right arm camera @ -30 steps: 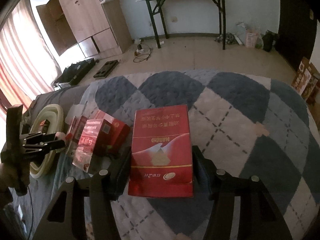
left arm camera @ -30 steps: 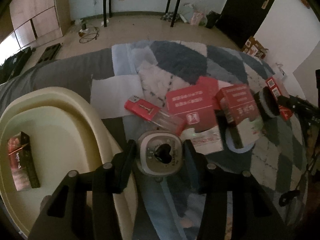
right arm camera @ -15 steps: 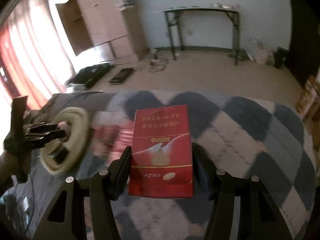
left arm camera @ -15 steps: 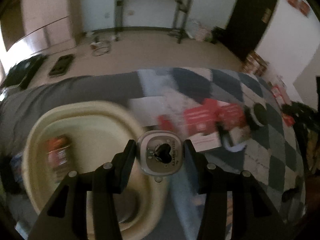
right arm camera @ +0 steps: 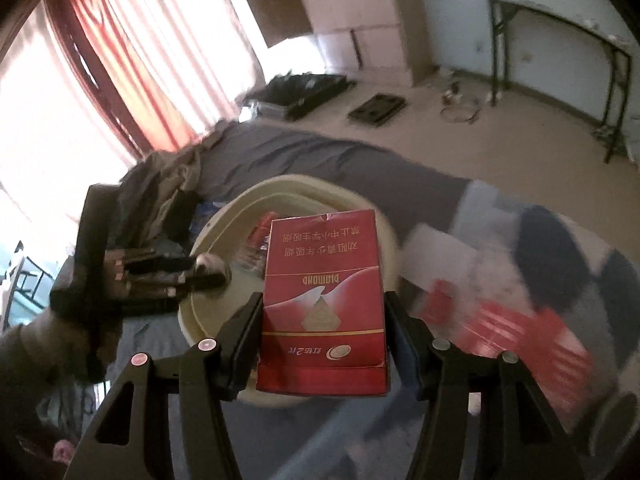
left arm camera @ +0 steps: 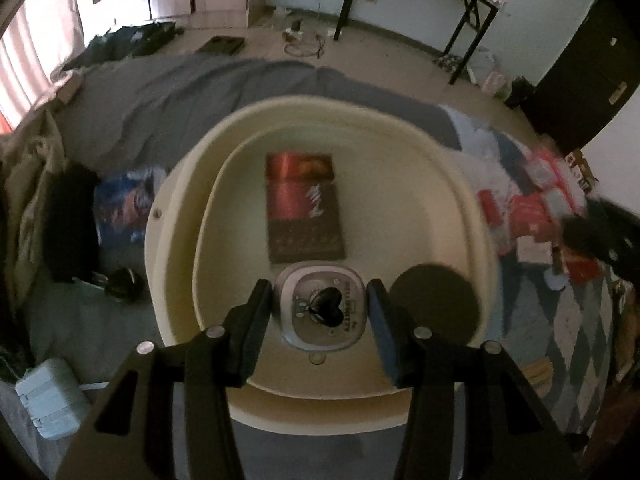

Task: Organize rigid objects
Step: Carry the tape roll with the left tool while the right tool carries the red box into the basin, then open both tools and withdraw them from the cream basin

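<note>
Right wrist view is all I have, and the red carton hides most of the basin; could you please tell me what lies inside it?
Observer: In the left wrist view, a dark red box lies flat on the floor of the cream basin.
Operator: Thank you. What exactly is the left gripper carrying?
Observer: The left gripper is shut on a small grey tin with a black heart on its lid, held over the basin's near side.

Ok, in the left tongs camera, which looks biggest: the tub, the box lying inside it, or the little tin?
1. Cream tub, biggest by far.
2. Dark red box lying in the tub.
3. Small tin gripped in the left tongs; it sits nearest the camera, so it may really be even smaller.
</note>
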